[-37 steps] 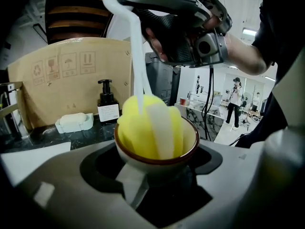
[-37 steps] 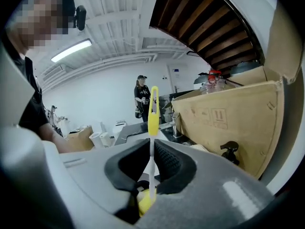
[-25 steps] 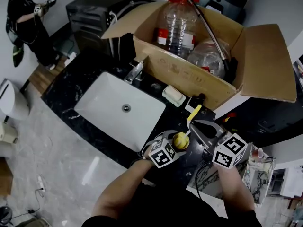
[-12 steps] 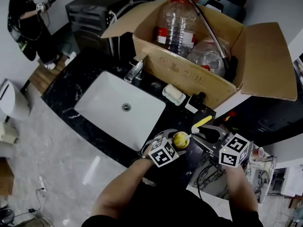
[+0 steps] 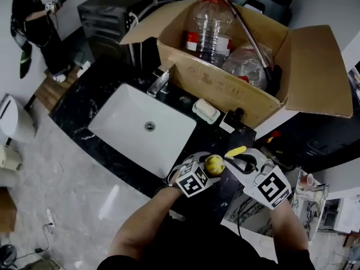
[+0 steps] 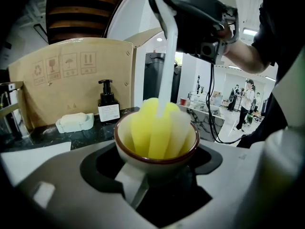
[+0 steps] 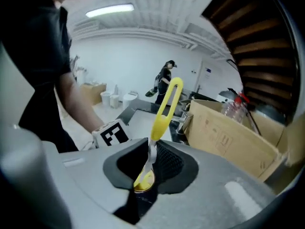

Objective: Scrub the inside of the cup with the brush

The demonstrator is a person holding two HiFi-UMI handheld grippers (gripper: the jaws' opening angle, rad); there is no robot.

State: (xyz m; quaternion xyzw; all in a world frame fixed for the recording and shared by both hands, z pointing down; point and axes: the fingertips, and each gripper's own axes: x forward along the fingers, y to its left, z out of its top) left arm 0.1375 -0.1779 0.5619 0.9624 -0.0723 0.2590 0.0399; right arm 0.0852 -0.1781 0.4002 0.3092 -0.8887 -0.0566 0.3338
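Note:
A small white cup with a brown rim (image 6: 143,155) sits in my left gripper (image 6: 155,175), which is shut on its base. The brush's yellow sponge head (image 6: 157,128) fills the cup, and its white stem (image 6: 164,70) rises to my right gripper (image 6: 200,23). In the right gripper view the yellow loop handle (image 7: 164,106) passes between the jaws of my right gripper (image 7: 147,168), which have just been closing and now grip the stem. In the head view the cup (image 5: 214,165) and the left gripper (image 5: 205,172) are beside the right gripper (image 5: 242,163) over the counter's front edge.
A white sink (image 5: 129,114) lies to the left in the black counter, with a faucet (image 5: 160,84) behind it. A soap dish (image 5: 206,112), a pump bottle (image 5: 232,120) and a large open cardboard box (image 5: 225,89) stand behind. A person (image 5: 34,21) stands far left.
The right gripper has rolled and shifted slightly, and the brush's yellow handle has swung from upright to leaning right. The left gripper and the cup have stayed still.

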